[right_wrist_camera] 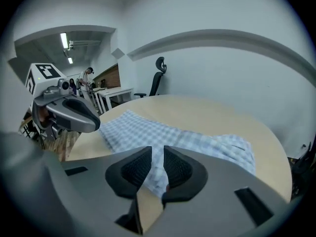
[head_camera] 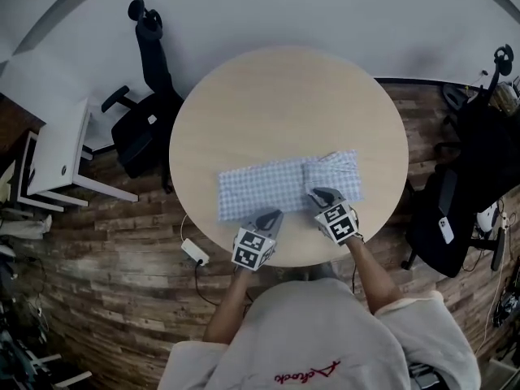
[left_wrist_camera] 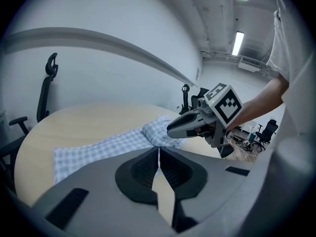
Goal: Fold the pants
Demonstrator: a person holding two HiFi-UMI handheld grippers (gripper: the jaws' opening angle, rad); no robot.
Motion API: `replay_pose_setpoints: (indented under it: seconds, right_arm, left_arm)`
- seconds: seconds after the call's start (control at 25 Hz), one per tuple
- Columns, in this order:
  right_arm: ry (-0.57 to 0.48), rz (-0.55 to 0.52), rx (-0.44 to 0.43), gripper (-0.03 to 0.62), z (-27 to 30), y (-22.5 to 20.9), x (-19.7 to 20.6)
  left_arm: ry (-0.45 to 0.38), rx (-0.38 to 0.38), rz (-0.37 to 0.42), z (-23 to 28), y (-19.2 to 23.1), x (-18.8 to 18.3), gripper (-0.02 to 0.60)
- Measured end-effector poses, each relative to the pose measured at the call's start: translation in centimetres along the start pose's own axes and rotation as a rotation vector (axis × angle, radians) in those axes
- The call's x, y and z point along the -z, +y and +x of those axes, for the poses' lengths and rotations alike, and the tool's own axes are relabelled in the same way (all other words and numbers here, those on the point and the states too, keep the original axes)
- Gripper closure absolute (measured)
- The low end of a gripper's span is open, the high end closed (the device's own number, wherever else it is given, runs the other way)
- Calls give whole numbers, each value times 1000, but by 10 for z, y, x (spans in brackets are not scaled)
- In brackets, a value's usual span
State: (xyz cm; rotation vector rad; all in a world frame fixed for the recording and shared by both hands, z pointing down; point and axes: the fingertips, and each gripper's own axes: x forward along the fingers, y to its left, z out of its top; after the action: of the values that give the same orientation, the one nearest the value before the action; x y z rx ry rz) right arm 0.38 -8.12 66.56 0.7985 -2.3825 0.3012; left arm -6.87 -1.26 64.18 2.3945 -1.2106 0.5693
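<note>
Left gripper's (head_camera: pixel 275 214) fingers together, right gripper's (head_camera: pixel 316 194) barely apart on nothing: a shallow pinch of the checked pants (head_camera: pixel 272 182) could slip, skewing the fold.

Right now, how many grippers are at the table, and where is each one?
2. The left gripper is at the near edge of the checked pants, around their middle; the right gripper is beside it, at the folded end. None seems hidden.

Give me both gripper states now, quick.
Left gripper: closed, nothing clearly held.
Right gripper: jaws slightly apart over the pants, no clear grip on them.
</note>
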Motion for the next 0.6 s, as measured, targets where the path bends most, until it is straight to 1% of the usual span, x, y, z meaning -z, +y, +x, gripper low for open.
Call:
replay_pose_setpoints:
  seconds: [0.12, 0.2, 0.28, 0.44, 0.52, 0.6]
  right_arm:
    - [11, 6, -22, 528, 9, 12, -2]
    - [6, 29, 1, 528, 8, 4, -4]
    - [-13, 80, 49, 528, 2, -15, -5]
    - [-40, 213, 170, 523, -22, -68, 4]
    - [-51, 296, 221, 492, -37, -94, 14]
    - [-56, 382, 260, 446, -48, -118, 28]
  left_arm:
    - [-4, -4, -14, -4, 9, 2, 543]
    - [-5, 10, -12, -1, 8, 0, 543]
    - [-4, 32, -5, 5, 5, -3, 543]
    - [-5, 79, 19, 22, -1, -16, 543]
    - [-2, 101, 33, 35, -6, -24, 543]
    - [0, 119, 48, 50, -11, -35, 543]
